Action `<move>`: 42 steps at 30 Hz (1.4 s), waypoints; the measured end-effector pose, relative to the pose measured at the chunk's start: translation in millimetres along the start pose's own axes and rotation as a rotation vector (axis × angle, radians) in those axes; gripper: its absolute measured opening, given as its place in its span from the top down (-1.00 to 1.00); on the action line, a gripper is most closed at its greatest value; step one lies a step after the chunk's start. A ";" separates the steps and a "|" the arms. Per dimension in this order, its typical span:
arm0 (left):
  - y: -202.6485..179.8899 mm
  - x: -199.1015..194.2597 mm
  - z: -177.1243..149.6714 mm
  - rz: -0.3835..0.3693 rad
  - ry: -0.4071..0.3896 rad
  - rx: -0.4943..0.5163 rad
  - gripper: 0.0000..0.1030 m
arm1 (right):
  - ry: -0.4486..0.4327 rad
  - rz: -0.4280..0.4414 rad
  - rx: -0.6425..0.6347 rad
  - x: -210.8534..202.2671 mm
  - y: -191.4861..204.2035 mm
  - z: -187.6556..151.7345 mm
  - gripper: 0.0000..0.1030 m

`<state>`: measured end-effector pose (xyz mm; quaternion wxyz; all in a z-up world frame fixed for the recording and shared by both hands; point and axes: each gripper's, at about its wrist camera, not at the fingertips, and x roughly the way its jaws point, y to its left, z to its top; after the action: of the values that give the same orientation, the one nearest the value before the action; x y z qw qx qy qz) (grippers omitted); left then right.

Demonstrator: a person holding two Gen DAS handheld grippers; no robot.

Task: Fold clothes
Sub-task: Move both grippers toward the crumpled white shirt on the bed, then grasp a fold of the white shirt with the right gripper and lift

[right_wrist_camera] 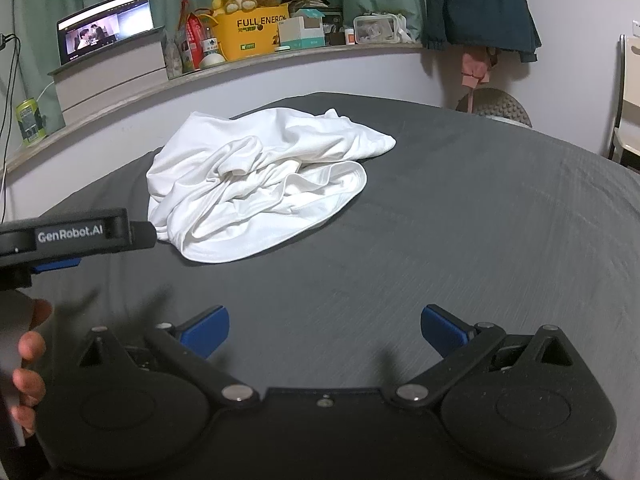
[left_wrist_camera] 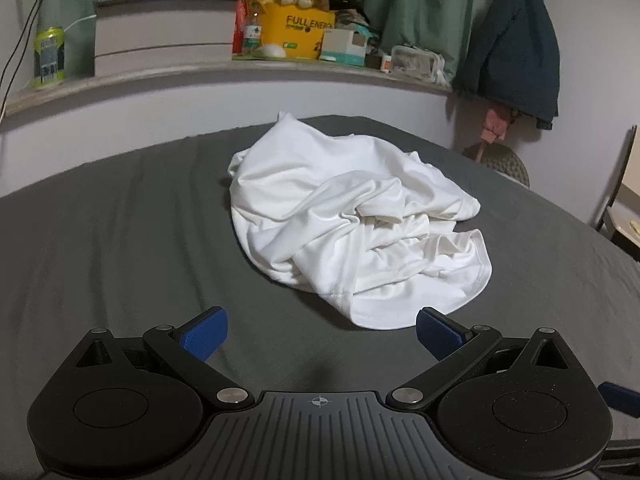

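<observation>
progress: nothing folded yet, by the look of it. the white garment (left_wrist_camera: pixel 344 220) lay in a crumpled heap, layers bunched over each other, no flat panel or clean crease anywhere.
garment spot: mid of the dark grey bed sheet (left_wrist_camera: pixel 120 248), nearer the far wall side; a hemmed edge curled twd the camera in the left wrist view.
left gripper (left_wrist_camera: pixel 322 334): jaws spread wide, blue pads well apart, holding nothing; it hovered just short of the garment's near hem, not touching as far as i could tell.
right gripper (right_wrist_camera: pixel 325 330): also wide open & empty, over bare sheet, well apart from the heap, off to its right.
left to do: judged as basically all of it – grab hem or shoulders, spread the thing flat, smooth it, then make the folds. sleeves & collar couldn't be picked out in the bunch, so garment type unsure (prob a t-shirt).
hand: fingers of a person's hand (right_wrist_camera: pixel 30 364) showed at the left edge of the right wrist view, below the other gripper's body.
writing 1: "GenRobot.AI" on the side of that other gripper.
writing 2: "FULL ENERGY" on the yellow box (right_wrist_camera: pixel 256 36) on the ledge; smaller print under it too small to read.
other labels: green can (left_wrist_camera: pixel 49 56) & cartons had print, not legible. laptop screen (right_wrist_camera: pixel 106 24) showed video, no readable txt.
</observation>
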<state>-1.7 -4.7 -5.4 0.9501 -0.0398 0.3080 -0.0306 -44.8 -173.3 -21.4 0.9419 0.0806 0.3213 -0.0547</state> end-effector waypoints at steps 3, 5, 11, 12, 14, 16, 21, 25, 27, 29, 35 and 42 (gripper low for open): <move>-2.1 2.5 0.8 -0.022 0.022 0.024 -1.00 | -0.011 -0.007 -0.009 -0.8 0.6 -0.2 -1.00; -2.6 4.5 0.7 -0.044 0.040 0.027 -1.00 | -0.028 -0.016 -0.025 -1.8 2.6 -0.3 -1.00; 2.7 8.1 1.1 -0.077 0.055 -0.018 -1.00 | -0.072 -0.043 -0.082 -2.7 6.3 -5.7 -1.00; 3.6 9.1 1.6 -0.076 0.056 -0.019 -1.00 | -0.066 -0.042 -0.089 -1.2 6.0 -6.7 -1.00; 4.4 13.2 2.8 -0.072 0.066 -0.016 -1.00 | -0.057 -0.044 -0.096 1.6 6.1 -8.3 -1.00; 4.1 19.8 3.7 -0.061 0.090 -0.010 -1.00 | -0.058 -0.047 -0.104 3.0 6.8 -8.6 -1.00; 3.9 30.3 5.6 -0.041 0.107 0.007 -1.00 | -0.083 -0.042 -0.149 3.4 10.4 -6.6 -1.00; 8.7 37.2 8.4 -0.033 0.108 0.000 -1.00 | -0.048 -0.011 -0.144 9.8 11.0 -3.5 -1.00; 13.5 41.1 9.2 -0.037 0.115 -0.029 -1.00 | -0.045 0.013 -0.115 12.1 9.1 -2.7 -1.00; 17.8 45.0 9.8 -0.038 0.121 -0.056 -1.00 | -0.046 0.033 -0.087 14.5 7.2 -1.2 -1.00; 32.3 49.5 11.0 0.011 0.103 -0.130 -1.00 | -0.085 0.003 -0.104 30.4 14.7 26.3 -1.00; 45.9 44.4 16.8 0.165 -0.011 -0.171 -1.00 | -0.106 0.033 -0.114 92.7 56.6 104.3 -0.80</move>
<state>45.6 38.2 -22.1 0.9442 -0.0951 0.3064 0.0743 99.2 -142.1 9.7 0.9615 0.0289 0.2721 -0.0250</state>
